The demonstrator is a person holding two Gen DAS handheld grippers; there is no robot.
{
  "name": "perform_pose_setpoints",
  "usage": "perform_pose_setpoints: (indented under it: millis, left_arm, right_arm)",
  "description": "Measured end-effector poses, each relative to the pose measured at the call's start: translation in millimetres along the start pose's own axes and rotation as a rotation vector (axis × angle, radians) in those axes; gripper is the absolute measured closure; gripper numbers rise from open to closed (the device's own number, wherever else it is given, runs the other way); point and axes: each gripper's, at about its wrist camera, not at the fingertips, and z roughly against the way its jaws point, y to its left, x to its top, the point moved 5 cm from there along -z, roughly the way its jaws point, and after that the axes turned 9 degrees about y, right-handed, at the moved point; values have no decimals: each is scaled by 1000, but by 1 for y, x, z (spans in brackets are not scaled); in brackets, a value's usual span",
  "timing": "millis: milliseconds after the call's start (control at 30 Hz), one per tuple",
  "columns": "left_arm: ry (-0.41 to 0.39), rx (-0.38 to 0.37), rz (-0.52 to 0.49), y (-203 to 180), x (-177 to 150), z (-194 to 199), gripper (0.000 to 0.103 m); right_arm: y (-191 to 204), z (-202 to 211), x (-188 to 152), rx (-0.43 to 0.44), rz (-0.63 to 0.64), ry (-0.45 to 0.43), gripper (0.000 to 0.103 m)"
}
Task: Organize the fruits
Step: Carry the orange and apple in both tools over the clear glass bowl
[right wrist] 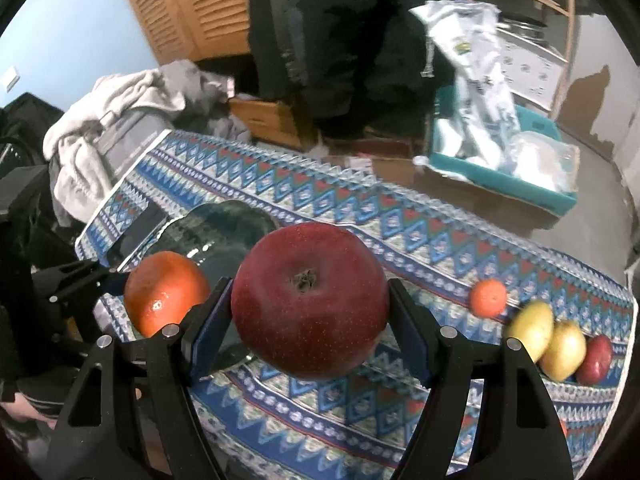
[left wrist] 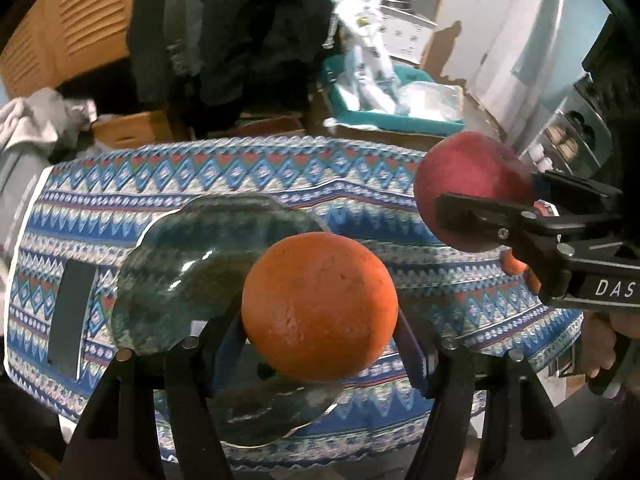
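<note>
My left gripper [left wrist: 320,316] is shut on a large orange [left wrist: 319,306] and holds it above a green glass plate [left wrist: 176,272] on the patterned tablecloth. My right gripper [right wrist: 310,308] is shut on a red apple [right wrist: 310,300], held in the air to the right of the plate [right wrist: 224,228]. The apple [left wrist: 468,188] and right gripper also show at the right of the left wrist view. The orange [right wrist: 164,292] shows at the left of the right wrist view.
A small orange [right wrist: 488,298], two yellow pears [right wrist: 530,328] [right wrist: 564,350] and a small red fruit [right wrist: 596,360] lie in a row at the table's right. A dark phone [left wrist: 70,316] lies left of the plate. Boxes, a teal bin [right wrist: 500,172] and clothes stand behind the table.
</note>
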Motion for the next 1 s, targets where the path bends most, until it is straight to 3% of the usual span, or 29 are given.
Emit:
perform_pose_setpoints:
  millis: [533,1000]
  left_arm:
    - [91,54,134,73,-22,-29,33]
    - [210,58,191,90,-40,-62,33]
  right_arm:
    - [60,-78,14,52,70,151,28]
    - [67,-121,1,85,36,269,28]
